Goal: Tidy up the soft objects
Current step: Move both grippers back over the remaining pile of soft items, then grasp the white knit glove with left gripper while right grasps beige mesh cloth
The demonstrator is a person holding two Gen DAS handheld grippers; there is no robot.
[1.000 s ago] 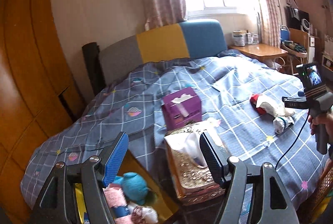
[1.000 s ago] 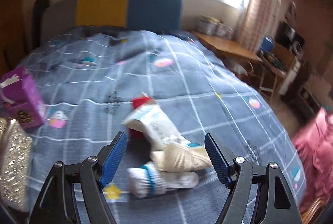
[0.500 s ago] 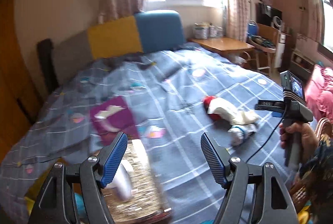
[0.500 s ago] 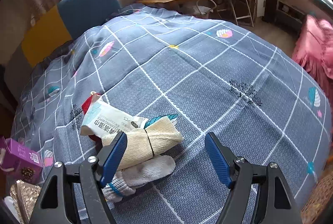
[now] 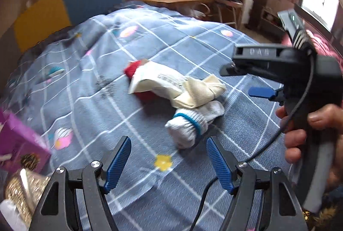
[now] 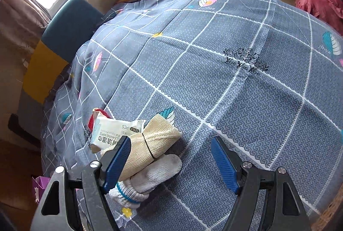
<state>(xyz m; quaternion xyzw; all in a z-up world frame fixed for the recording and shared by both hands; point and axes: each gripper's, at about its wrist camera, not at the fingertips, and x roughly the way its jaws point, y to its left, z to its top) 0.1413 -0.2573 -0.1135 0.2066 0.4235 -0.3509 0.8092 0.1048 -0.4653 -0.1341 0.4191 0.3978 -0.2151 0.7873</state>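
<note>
soft items, four in one heap mid-bed: one white knit glove [image 5: 194,124] with blue cuff band, ribbed and rolled; one cream ribbed cloth roll [image 5: 200,91] cinched by a thin dark band; one flat glossy wipes pack [image 5: 156,82], white with printed text; one red soft thing [image 5: 133,69], mostly hidden under the pack. all touching, lying on the grey-blue quilted bed cover [image 6: 235,80] with white grid lines. left hand-held gripper [image 5: 168,158] at bottom centre of the left view, jaws wide, nothing between them, glove just beyond the tips. right hand-held gripper [image 6: 171,161] jaws wide, empty, glove and roll at its left finger, lower left of the right view. one purple box [image 5: 19,145], one gold glittery box [image 5: 23,190], lower left.
</note>
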